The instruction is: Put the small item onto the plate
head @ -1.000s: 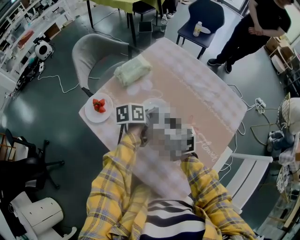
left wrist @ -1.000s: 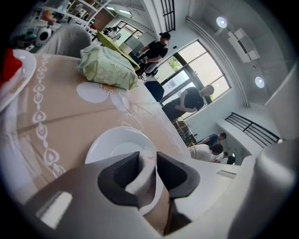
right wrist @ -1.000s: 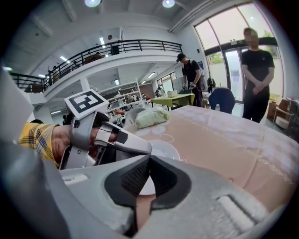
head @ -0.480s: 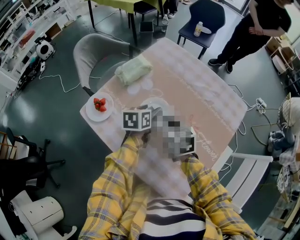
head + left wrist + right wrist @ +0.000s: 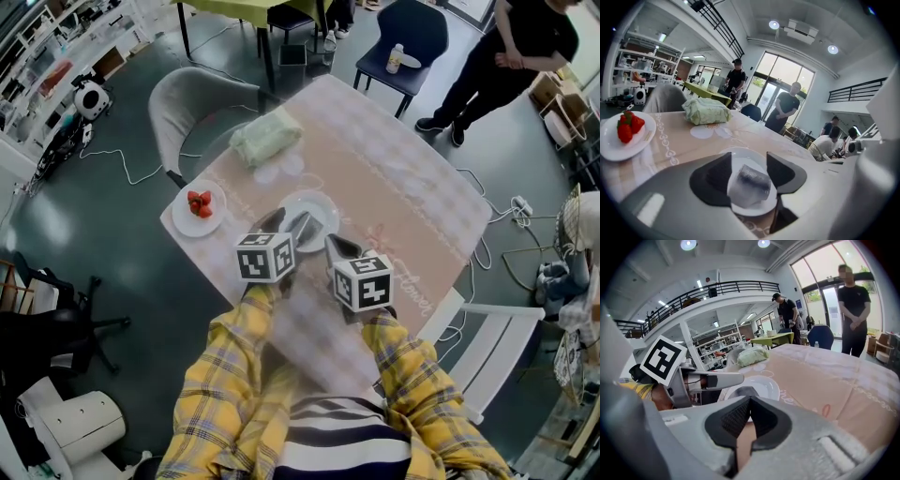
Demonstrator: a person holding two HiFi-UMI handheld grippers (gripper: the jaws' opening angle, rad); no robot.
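Note:
A small foil-wrapped item (image 5: pixel 750 182) lies on the white plate (image 5: pixel 738 155) near the middle of the pink table. My left gripper (image 5: pixel 749 160) is open, its two dark pads standing either side of the item with a gap on each side. From the head view the left gripper (image 5: pixel 288 224) reaches over the plate (image 5: pixel 321 208). My right gripper (image 5: pixel 749 402) is shut with nothing between its jaws. It hangs just beside the plate (image 5: pixel 764 388), to the right of the left gripper (image 5: pixel 708 379). In the head view the right gripper (image 5: pixel 336 247) sits at the plate's near right edge.
A second white plate with strawberries (image 5: pixel 199 204) sits at the table's left corner. A green wrapped pack (image 5: pixel 266 139) lies at the far side. A grey chair (image 5: pixel 192 103) and a dark chair (image 5: pixel 411 37) stand beyond the table. A person (image 5: pixel 525 42) stands at the far right.
Both gripper cubes have drawn back toward the person's body, the left one the most. The white plate, hidden before, now shows beyond the left gripper's fingers.

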